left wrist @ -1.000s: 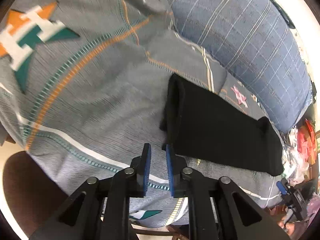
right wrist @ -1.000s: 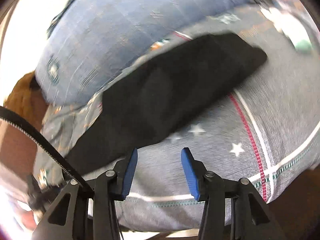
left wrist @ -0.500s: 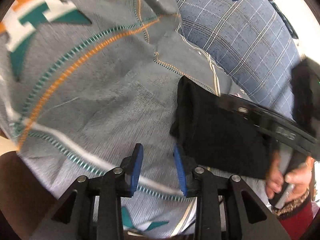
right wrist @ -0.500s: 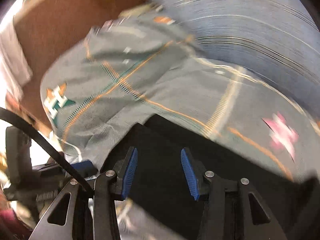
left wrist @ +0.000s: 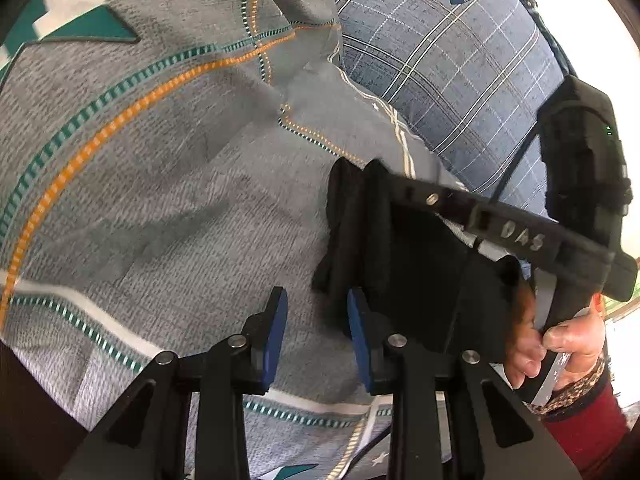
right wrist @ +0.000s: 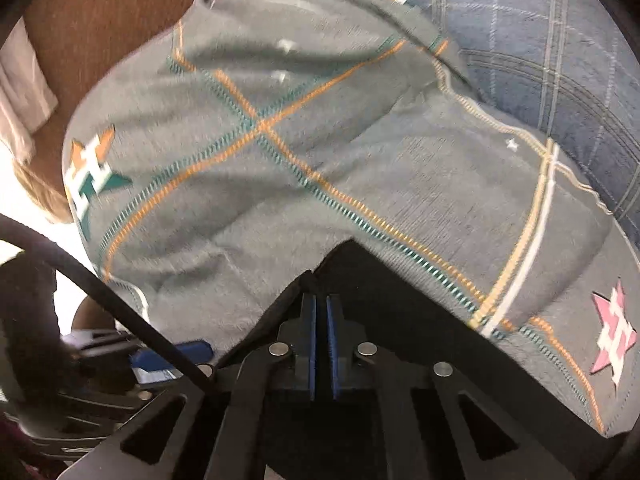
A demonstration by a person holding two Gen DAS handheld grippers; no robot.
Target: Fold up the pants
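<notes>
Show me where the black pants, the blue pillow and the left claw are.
black pants [left wrist: 420,272], left wrist view, folded middle.
blue pillow [left wrist: 460,80], left wrist view, checked cover.
left claw [left wrist: 316,320], left wrist view, gap between tips.

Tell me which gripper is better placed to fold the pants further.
Right. The right gripper is shut on the pants at their edge, while the left gripper is open beside them, holding nothing.

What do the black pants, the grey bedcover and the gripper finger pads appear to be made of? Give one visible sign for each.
Black pants: soft matte fabric, likely knit; it folds limply.
Grey bedcover: woven cloth; fine ribbed texture, stitched coloured lines.
Left gripper finger pads: blue, probably rubber or plastic; smooth, matte.
</notes>
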